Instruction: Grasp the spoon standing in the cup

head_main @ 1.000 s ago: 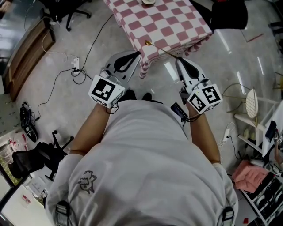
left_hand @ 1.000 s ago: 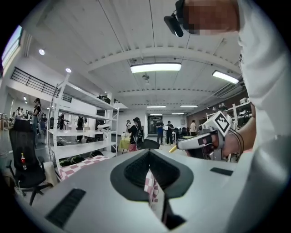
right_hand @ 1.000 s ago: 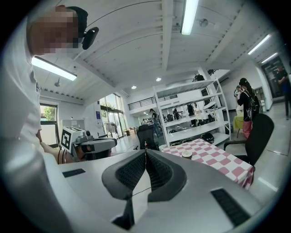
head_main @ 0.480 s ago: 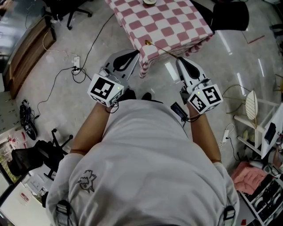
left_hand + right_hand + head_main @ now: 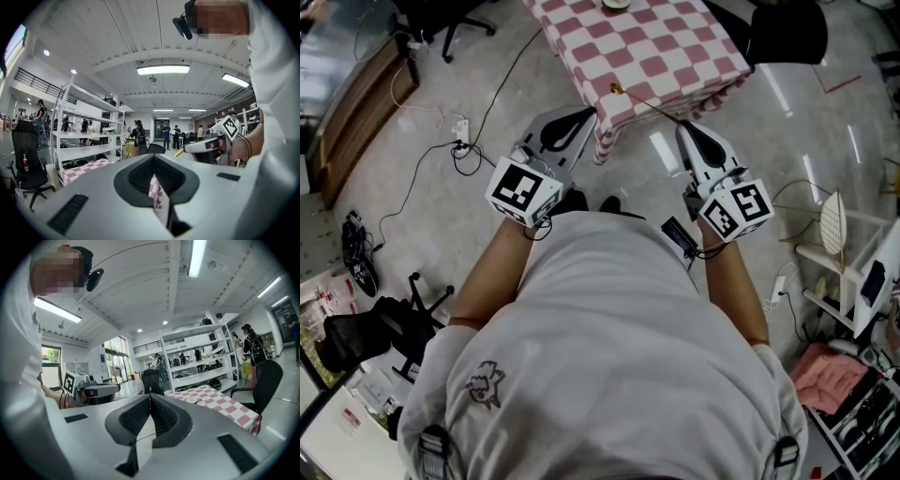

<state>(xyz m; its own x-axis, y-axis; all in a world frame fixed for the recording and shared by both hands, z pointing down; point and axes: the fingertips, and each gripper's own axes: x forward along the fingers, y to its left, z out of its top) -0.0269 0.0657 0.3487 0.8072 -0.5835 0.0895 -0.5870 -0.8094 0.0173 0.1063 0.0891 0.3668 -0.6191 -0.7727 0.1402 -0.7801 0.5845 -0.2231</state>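
- Grips the spoon (image 5: 647, 106) in the right claw (image 5: 682, 125), pads pinched tight on one end of the thin gold stem.
- Holds it close to level, slanting up and to the left from the claw tip, with the far end seen against the near corner of the desk (image 5: 675, 56) and its pink-and-white checked cloth.
- Carries the left claw (image 5: 591, 114) clenched on nothing, tips meeting, just left of that same corner and apart from the spoon.
- Places the cup (image 5: 616, 3) on the far part of the desk, cut by the top edge of the head view, well apart from spoon and claws alike.
- Hangs both claws low before the person's chest, above grey floor strewn with cables (image 5: 478, 141).
- Catches a black office chair (image 5: 262, 380) near the desk in the right gripper view.
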